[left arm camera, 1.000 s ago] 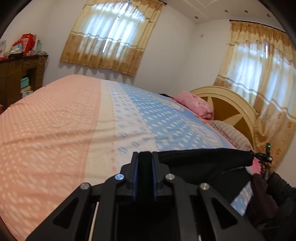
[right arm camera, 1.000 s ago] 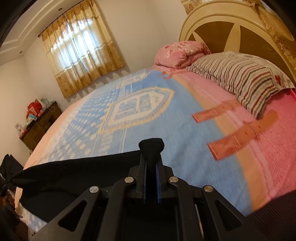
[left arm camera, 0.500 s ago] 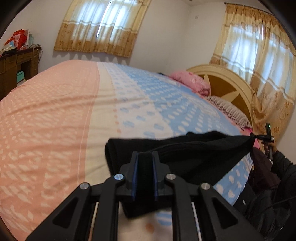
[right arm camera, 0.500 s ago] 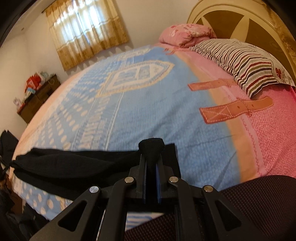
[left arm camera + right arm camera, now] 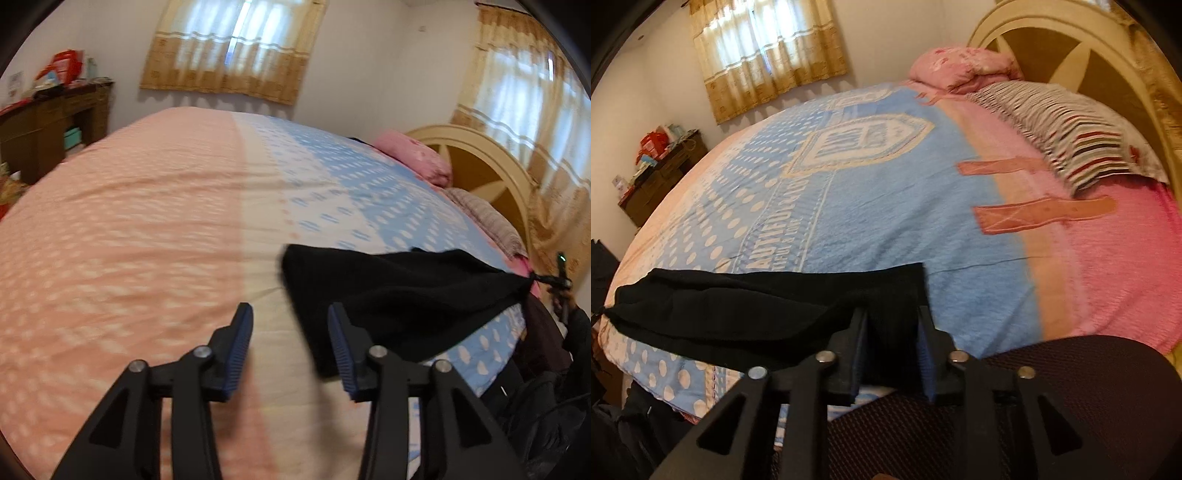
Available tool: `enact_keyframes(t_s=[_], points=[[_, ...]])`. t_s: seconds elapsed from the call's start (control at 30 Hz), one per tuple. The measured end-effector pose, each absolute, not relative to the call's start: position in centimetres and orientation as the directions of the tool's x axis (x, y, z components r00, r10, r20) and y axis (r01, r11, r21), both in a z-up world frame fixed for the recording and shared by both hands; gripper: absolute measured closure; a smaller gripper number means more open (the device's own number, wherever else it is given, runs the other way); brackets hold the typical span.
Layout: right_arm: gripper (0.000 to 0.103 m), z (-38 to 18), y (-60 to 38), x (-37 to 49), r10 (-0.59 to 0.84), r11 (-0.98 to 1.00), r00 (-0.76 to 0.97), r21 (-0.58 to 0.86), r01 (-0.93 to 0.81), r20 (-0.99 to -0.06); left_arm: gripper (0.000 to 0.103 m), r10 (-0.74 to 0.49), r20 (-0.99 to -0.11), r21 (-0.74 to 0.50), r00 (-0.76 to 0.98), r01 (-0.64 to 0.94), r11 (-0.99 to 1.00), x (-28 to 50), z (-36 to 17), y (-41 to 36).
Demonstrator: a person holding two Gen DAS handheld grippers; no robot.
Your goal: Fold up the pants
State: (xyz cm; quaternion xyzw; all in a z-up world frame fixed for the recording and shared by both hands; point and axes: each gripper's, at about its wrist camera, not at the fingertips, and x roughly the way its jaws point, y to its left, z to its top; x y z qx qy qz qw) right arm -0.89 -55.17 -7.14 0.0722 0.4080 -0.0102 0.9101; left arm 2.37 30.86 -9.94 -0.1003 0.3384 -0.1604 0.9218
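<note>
Left tongs (image 5: 290,347) beside pants (image 5: 399,299)

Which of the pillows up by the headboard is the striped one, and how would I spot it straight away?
Start at the arched cream headboard at the top of the bed. Two pillows lie against it: the striped pillow is the nearer, flatter one, resting on the pink band of the bedspread. The pink pillow beyond it is plain pink; only this one has dark and red stripes.
</note>
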Motion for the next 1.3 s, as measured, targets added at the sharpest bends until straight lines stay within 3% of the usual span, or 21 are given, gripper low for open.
enact_keyframes(t_s=[0.13, 0.27, 0.4, 0.57, 0.77, 0.8, 0.83, 1.03, 1.3], points=[[0.075, -4.5, -54.4, -2.2, 0.011, 0.988, 0.714, 0.118, 0.1, -0.7, 0.055, -0.317, -0.57, -0.325, 0.758, 0.147, 0.934, 1.9, -9.5, 33.3], [0.075, -2.0, -48.8, -0.8, 0.033, 0.998, 0.739, 0.059, 0.009, -0.672, 0.055, -0.341, -0.564, -0.345, 0.752, 0.161, 0.925, 3.2, -9.3, 32.1], [0.075, -1.9, -39.4, 1.8, 0.112, 0.979, 0.708, -0.046, -0.2, -0.697, 0.055, -0.347, -0.624, -0.324, 0.701, 0.172, 0.93, 6.2, -9.6, 28.9], [0.075, -3.6, -28.2, 3.9, 0.316, 0.88, 0.615, -0.02, -0.475, -0.723, 0.055, -0.341, -0.697, -0.31, 0.63, 0.164, 0.937, 9.3, -10.6, 26.9], [0.07, -7.5, -17.6, 4.7, 0.434, 0.767, 0.481, 0.031, -0.641, -0.762, 0.071, -0.36, -0.724, -0.304, 0.588, 0.197, 0.932, 9.5, -10.8, 25.4], [0.067, -8.1, -16.1, 4.6, 0.443, 0.747, 0.461, 0.032, -0.664, -0.769, 0.076, -0.357, -0.723, -0.298, 0.591, 0.199, 0.934, 9.6, -10.7, 25.3], [0.067, -9.0, -14.3, 4.4, 0.463, 0.72, 0.431, 0.045, -0.692, -0.775, 0.091, -0.357, -0.721, -0.295, 0.594, 0.204, 0.934, 9.6, -10.6, 25.2], [0.067, -12.6, -7.9, 3.0, 0.434, 0.655, 0.401, -0.024, -0.755, -0.807, 0.093, -0.373, -0.712, -0.368, 0.595, 0.137, 0.92, 11.2, -10.6, 26.5], [0.067, -15.5, -6.1, 2.3, 0.347, 0.622, 0.474, -0.18, -0.762, -0.809, 0.093, -0.361, -0.728, -0.366, 0.582, 0.116, 0.923, 12.4, -11.7, 26.3]])
